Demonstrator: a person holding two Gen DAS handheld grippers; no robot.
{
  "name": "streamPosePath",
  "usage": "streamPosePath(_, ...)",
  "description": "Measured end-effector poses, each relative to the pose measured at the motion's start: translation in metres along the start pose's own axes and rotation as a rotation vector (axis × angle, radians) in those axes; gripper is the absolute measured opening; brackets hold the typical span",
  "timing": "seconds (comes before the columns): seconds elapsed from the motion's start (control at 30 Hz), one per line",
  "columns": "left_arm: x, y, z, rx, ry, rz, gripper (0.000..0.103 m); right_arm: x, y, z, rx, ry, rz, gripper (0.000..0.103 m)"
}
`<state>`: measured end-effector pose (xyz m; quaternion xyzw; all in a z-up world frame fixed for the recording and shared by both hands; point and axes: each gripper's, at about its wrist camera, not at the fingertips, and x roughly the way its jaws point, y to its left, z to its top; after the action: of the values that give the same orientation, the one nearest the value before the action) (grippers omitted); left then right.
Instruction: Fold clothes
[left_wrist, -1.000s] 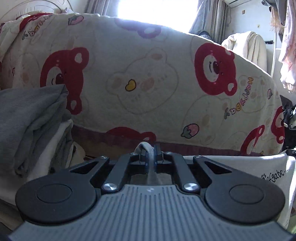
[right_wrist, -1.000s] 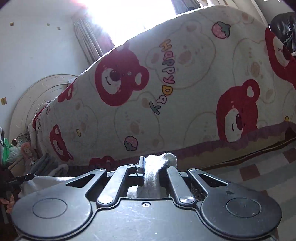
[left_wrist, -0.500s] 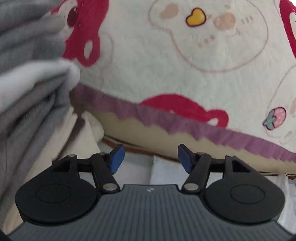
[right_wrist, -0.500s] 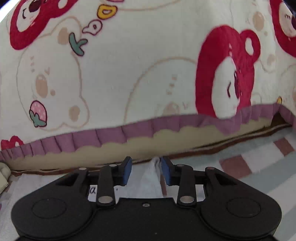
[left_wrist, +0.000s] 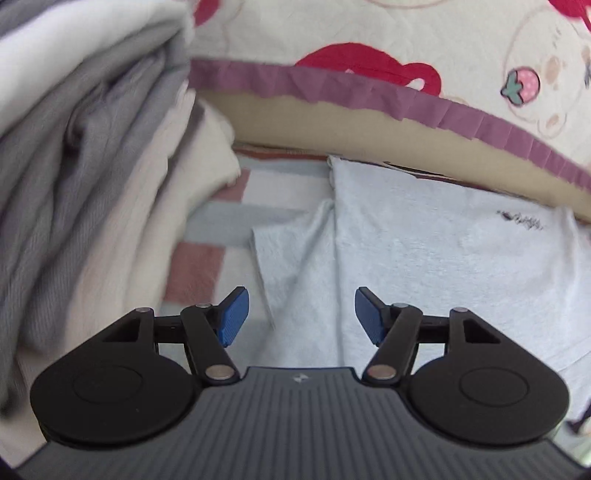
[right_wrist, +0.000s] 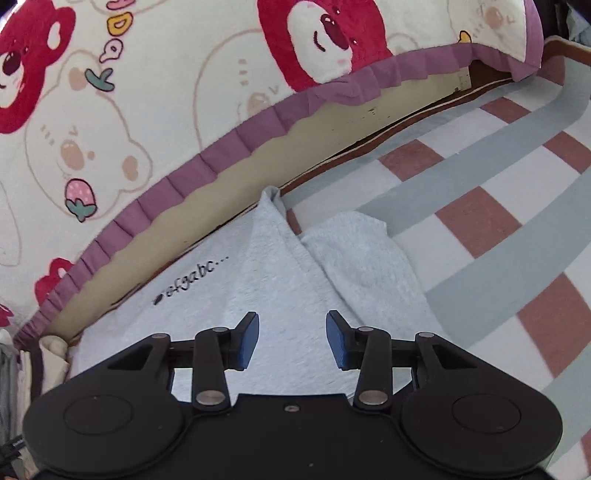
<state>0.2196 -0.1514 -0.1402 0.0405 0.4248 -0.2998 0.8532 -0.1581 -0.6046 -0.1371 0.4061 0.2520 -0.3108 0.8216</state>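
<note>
A pale grey cotton T-shirt (left_wrist: 436, 254) with small black lettering lies flat on the checked sheet (right_wrist: 491, 206), against the bear-print blanket (right_wrist: 177, 85). The left gripper (left_wrist: 300, 314) stands wide, holding nothing; the right gripper's (right_wrist: 291, 339) jaws are opening, empty. A stack of grey and cream clothes (left_wrist: 85, 177) sits left.

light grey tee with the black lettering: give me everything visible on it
The light grey tee looks like soft, slightly fuzzy knit with small black script lettering. It lies flat on the striped sheet, its far edge against the bed's base under the bear blanket. A sleeve spreads out on each side. Neither gripper holds it: left gripper open above it, right gripper still opening, nothing pinched.
</note>
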Motion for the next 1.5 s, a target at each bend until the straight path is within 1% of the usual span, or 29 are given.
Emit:
streamPosePath(0.07, -0.007, 0.0, -0.01, -0.084, 0.027, -0.059, 0.063, 0.0, -0.001, -0.023, 0.019, -0.003, -0.008, 0.052)
streamPosePath(0.1, -0.008, -0.003, -0.017, -0.094, 0.047, -0.065, 0.063, 0.0, -0.005, -0.036, 0.031, -0.011, -0.026, 0.052)
streamPosePath(0.17, -0.011, -0.009, -0.032, -0.098, 0.071, -0.058, 0.063, -0.003, -0.017, -0.06, 0.042, -0.053, -0.105, 0.052)
streamPosePath(0.23, -0.011, -0.009, -0.046, -0.1, 0.075, -0.062, 0.063, -0.005, -0.031, -0.068, 0.016, -0.096, -0.189, 0.052)
streamPosePath(0.3, -0.01, -0.004, -0.059, -0.112, 0.079, -0.072, 0.063, -0.008, -0.045, -0.064, -0.015, -0.13, -0.234, 0.052)
streamPosePath(0.37, -0.004, 0.004, -0.063, -0.156, 0.103, -0.076, 0.063, -0.01, -0.062, -0.055, 0.055, -0.151, -0.209, 0.052)
streamPosePath(0.4, -0.001, 0.008, -0.065, -0.183, 0.116, -0.085, 0.063, -0.009, -0.072, -0.051, 0.112, -0.155, -0.173, 0.052)
streamPosePath(0.5, 0.008, 0.015, -0.062, -0.246, 0.105, -0.128, 0.063, 0.004, -0.091, -0.047, 0.293, -0.148, -0.071, 0.053)
streamPosePath(0.53, 0.01, 0.015, -0.061, -0.25, 0.094, -0.136, 0.063, 0.011, -0.091, -0.046, 0.322, -0.145, -0.06, 0.054)
streamPosePath(0.6, 0.014, 0.014, -0.059, -0.263, 0.072, -0.144, 0.063, 0.025, -0.088, -0.04, 0.338, -0.147, -0.064, 0.061)
streamPosePath(0.63, 0.016, 0.013, -0.057, -0.275, 0.064, -0.158, 0.066, 0.032, -0.083, -0.033, 0.313, -0.155, -0.075, 0.063)
streamPosePath(0.67, 0.019, 0.011, -0.056, -0.283, 0.06, -0.175, 0.069, 0.038, -0.079, -0.025, 0.284, -0.163, -0.087, 0.07)
streamPosePath(0.73, 0.025, 0.005, -0.054, -0.263, 0.039, -0.184, 0.076, 0.051, -0.073, -0.003, 0.238, -0.166, -0.14, 0.071)
streamPosePath(0.77, 0.026, 0.002, -0.053, -0.228, 0.028, -0.175, 0.076, 0.055, -0.07, 0.008, 0.215, -0.168, -0.166, 0.058)
streamPosePath(0.8, 0.027, -0.001, -0.052, -0.193, 0.018, -0.166, 0.075, 0.059, -0.068, 0.02, 0.193, -0.169, -0.192, 0.004)
streamPosePath(0.87, 0.029, -0.006, -0.051, -0.13, -0.001, -0.151, 0.062, 0.049, -0.049, 0.036, 0.047, -0.204, -0.193, 0.005)
streamPosePath(0.9, 0.027, -0.005, -0.052, -0.126, -0.001, -0.154, 0.038, 0.039, -0.035, 0.041, -0.039, -0.231, -0.203, 0.004)
streamPosePath(0.93, 0.026, -0.004, -0.052, -0.111, 0.005, -0.163, 0.018, 0.027, -0.022, 0.045, -0.122, -0.271, -0.245, 0.004)
streamPosePath(1.0, 0.019, -0.004, -0.05, -0.082, -0.005, -0.15, 0.017, 0.015, -0.012, 0.051, -0.263, -0.317, -0.367, 0.003)
streamPosePath(1.1, 0.01, -0.007, -0.048, -0.038, -0.03, -0.101, 0.016, 0.022, -0.034, 0.057, -0.288, -0.29, -0.53, 0.001)
streamPosePath(1.17, 0.009, -0.008, -0.048, -0.021, -0.023, -0.086, 0.016, 0.04, -0.042, 0.05, -0.341, -0.225, -0.629, 0.003)
streamPosePath(1.23, 0.009, -0.008, -0.048, -0.018, -0.006, -0.078, 0.016, 0.057, -0.046, 0.04, -0.366, -0.143, -0.696, 0.004)
streamPosePath(1.27, 0.008, -0.006, -0.049, -0.034, 0.002, -0.078, 0.017, 0.061, -0.046, 0.034, -0.366, -0.128, -0.726, 0.012)
streamPosePath(1.3, 0.008, -0.003, -0.049, -0.05, 0.009, -0.078, 0.019, 0.059, -0.045, 0.028, -0.358, -0.13, -0.752, 0.022)
streamPosePath(1.33, 0.007, 0.0, -0.049, -0.068, 0.016, -0.077, 0.019, 0.054, -0.043, 0.022, -0.337, -0.137, -0.772, 0.028)
streamPosePath(1.37, 0.005, 0.004, -0.048, -0.092, 0.018, -0.074, 0.02, 0.045, -0.041, 0.017, -0.302, -0.148, -0.775, 0.039)
streamPosePath(1.4, 0.004, 0.008, -0.047, -0.113, 0.012, -0.068, 0.022, 0.035, -0.038, 0.013, -0.256, -0.162, -0.742, 0.043)
streamPosePath(1.47, -0.001, 0.018, -0.043, -0.129, -0.057, -0.04, 0.026, 0.018, -0.03, 0.005, -0.179, -0.182, -0.647, 0.043)
streamPosePath(1.5, 0.0, 0.024, -0.038, -0.113, -0.101, -0.025, 0.033, 0.013, -0.025, 0.0, -0.155, -0.183, -0.597, 0.044)
